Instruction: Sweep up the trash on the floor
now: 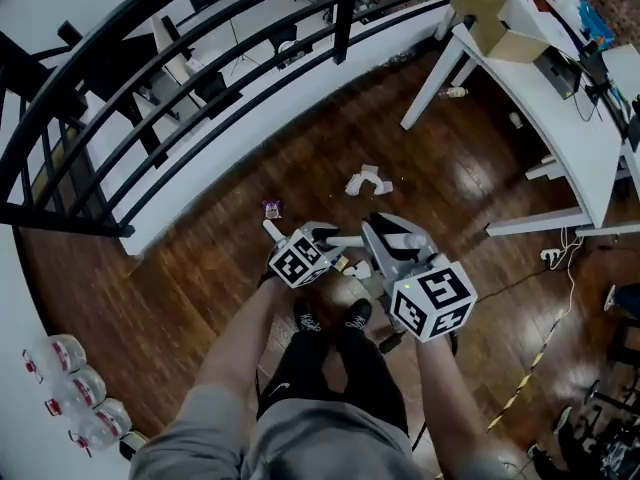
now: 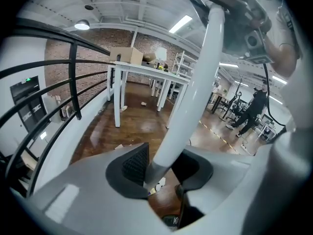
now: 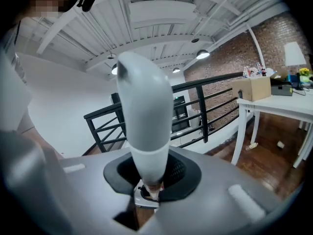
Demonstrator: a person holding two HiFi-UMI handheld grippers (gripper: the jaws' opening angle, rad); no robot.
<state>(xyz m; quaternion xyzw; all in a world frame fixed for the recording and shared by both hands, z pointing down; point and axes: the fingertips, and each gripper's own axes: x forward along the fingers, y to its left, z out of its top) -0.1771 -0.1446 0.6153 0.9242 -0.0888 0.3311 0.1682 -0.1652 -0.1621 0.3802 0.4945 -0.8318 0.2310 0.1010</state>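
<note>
Clearly, your left hand-held gripper (image 2: 159, 173) pinched a white pole (image 2: 195, 92), its jaws partly spread around it. Your right hand-held gripper (image 3: 151, 173) clamped a rounded white handle (image 3: 144, 116). White paper scraps (image 1: 367, 180) lay on the wooden floor (image 1: 200, 268) at twelve o'clock from both, and a purple wrapper (image 1: 272, 208) at eleven o'clock.

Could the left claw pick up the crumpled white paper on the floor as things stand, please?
Probably not directly: the left claw is shut on a white pole. The paper lies on open floor ahead, nothing covering it.
</note>
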